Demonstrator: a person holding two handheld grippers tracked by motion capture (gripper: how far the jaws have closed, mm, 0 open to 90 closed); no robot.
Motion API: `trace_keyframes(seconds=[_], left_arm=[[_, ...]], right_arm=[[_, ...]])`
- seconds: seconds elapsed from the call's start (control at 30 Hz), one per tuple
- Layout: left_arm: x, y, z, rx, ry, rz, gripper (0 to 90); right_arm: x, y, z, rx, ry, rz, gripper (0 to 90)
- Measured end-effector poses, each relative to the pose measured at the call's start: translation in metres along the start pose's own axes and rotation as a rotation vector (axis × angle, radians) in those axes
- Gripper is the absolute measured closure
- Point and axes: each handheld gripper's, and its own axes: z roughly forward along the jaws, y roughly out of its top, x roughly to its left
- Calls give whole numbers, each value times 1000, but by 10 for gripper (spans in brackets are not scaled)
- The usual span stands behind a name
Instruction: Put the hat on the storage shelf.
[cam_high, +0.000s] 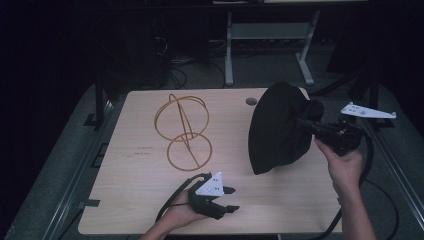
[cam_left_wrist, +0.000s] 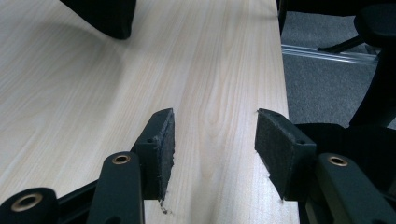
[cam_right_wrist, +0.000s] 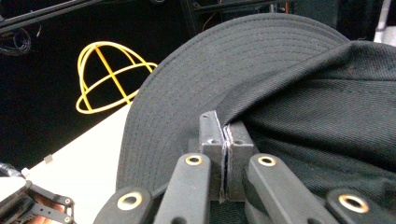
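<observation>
A black cap (cam_high: 277, 130) hangs lifted over the right side of the wooden table (cam_high: 130, 195), brim edge down near the tabletop. My right gripper (cam_high: 302, 124) is shut on the cap's fabric; in the right gripper view its jaws (cam_right_wrist: 225, 128) pinch the cloth where the crown meets the brim (cam_right_wrist: 243, 70). A gold wire hat stand (cam_high: 182, 131) stands at the table's middle left and also shows far off (cam_right_wrist: 109, 77). Near the front edge, my left gripper (cam_high: 231, 199) is open with bare wood between its pads (cam_left_wrist: 215, 140).
A round cable hole (cam_high: 251, 101) sits at the table's back edge. Behind the table stands a grey metal frame (cam_high: 267, 35). Dark floor and a chair base (cam_left_wrist: 373, 56) lie past the table's right edge. A corner of the cap (cam_left_wrist: 105, 14) hangs ahead of the left gripper.
</observation>
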Motion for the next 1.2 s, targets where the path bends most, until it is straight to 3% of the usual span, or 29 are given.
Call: trace_keyframes(seconds=[0.8, 1.2], left_arm=[[2, -4, -2, -23, 5, -14, 426], [4, -8, 1, -2, -7, -31, 410]], right_arm=[[47, 76, 19, 2, 68, -134, 887], [63, 97, 36, 12, 107, -163, 886]])
